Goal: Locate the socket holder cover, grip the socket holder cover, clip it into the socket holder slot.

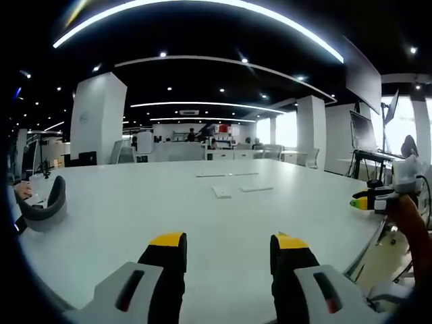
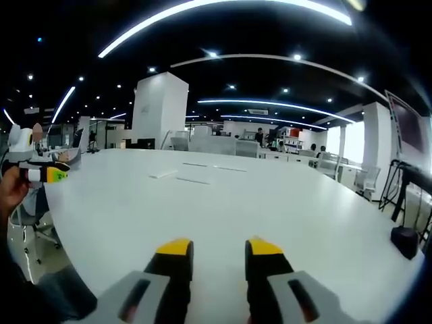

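**A:** Jaws first: where do they stand?

**B:** Nearest in the left gripper view, the left gripper (image 1: 229, 244) hangs low over the white table (image 1: 121, 216) with its yellow-tipped jaws wide apart and nothing between them. In the right gripper view the right gripper (image 2: 218, 251) is parted too, a bit narrower, also empty. Each gripper also shows at the edge of the other's view, out past the table's rim.

**A:** And the parts?

**B:** Farther out, toward the middle of the table, lie flat pale pieces. In the left gripper view a small squarish plate (image 1: 221, 192) sits ahead and slightly left of the jaws' centre line, a thin strip (image 1: 257, 188) just right of it, and two more long strips (image 1: 227, 175) beyond. I judge the plate to be the socket holder cover, but it is too small to be sure, and which piece carries the slot I cannot tell.

**A:** Which hand is nearer?

**B:** Probably the left: the plate lies almost straight ahead of it. In the right gripper view the same pieces, a short one (image 2: 163, 174) and thin strips (image 2: 193, 180), lie ahead and off to the left, their long axes running across the jaws' line.

**A:** Anything beyond?

**B:** A grey curved object (image 1: 46, 206) on the near left edge, then an open office with white pillars (image 1: 98, 118) and desks.
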